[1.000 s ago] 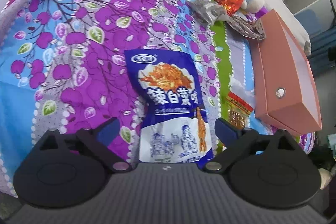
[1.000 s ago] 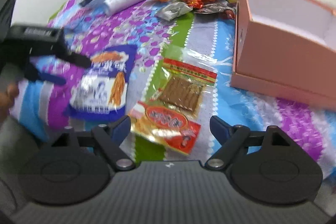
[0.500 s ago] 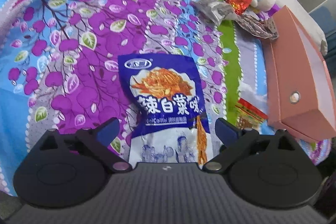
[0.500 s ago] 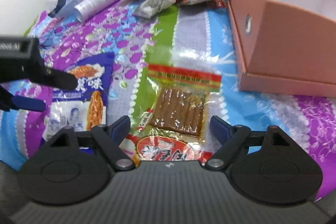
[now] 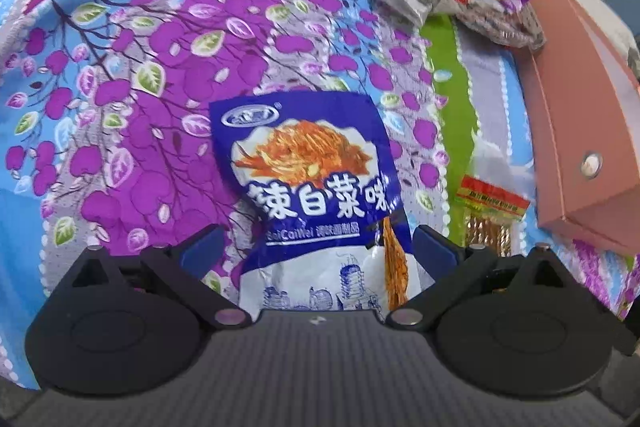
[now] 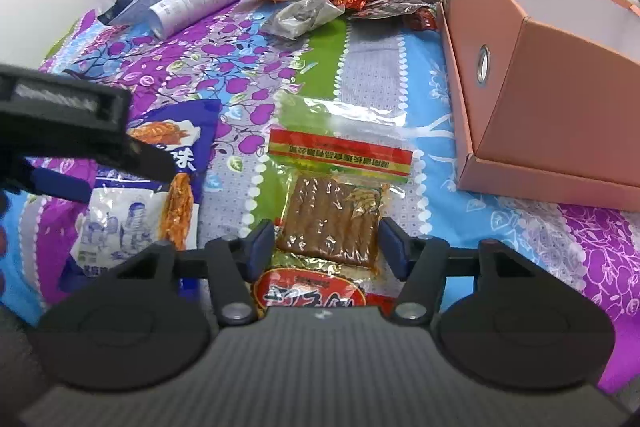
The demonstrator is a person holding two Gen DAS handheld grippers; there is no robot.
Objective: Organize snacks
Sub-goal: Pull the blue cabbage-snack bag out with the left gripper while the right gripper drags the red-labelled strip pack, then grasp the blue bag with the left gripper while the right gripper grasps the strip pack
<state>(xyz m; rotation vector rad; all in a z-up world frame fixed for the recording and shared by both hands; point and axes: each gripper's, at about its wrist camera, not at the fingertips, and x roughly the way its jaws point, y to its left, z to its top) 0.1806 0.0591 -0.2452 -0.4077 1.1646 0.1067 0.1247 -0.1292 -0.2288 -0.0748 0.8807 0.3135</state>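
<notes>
While the right gripper is closing, its fingers straddle the clear snack pack, not yet pinching. That slick film could buckle and slip free. Spread wide, the left gripper brackets the blue bag.

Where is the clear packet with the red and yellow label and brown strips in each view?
Left wrist: clear packet with red and yellow label, low right, beside the blue snack bag.
Right wrist: clear packet, centre, between the right tongs.
Shared landmark: salmon-pink cardboard box.
</notes>
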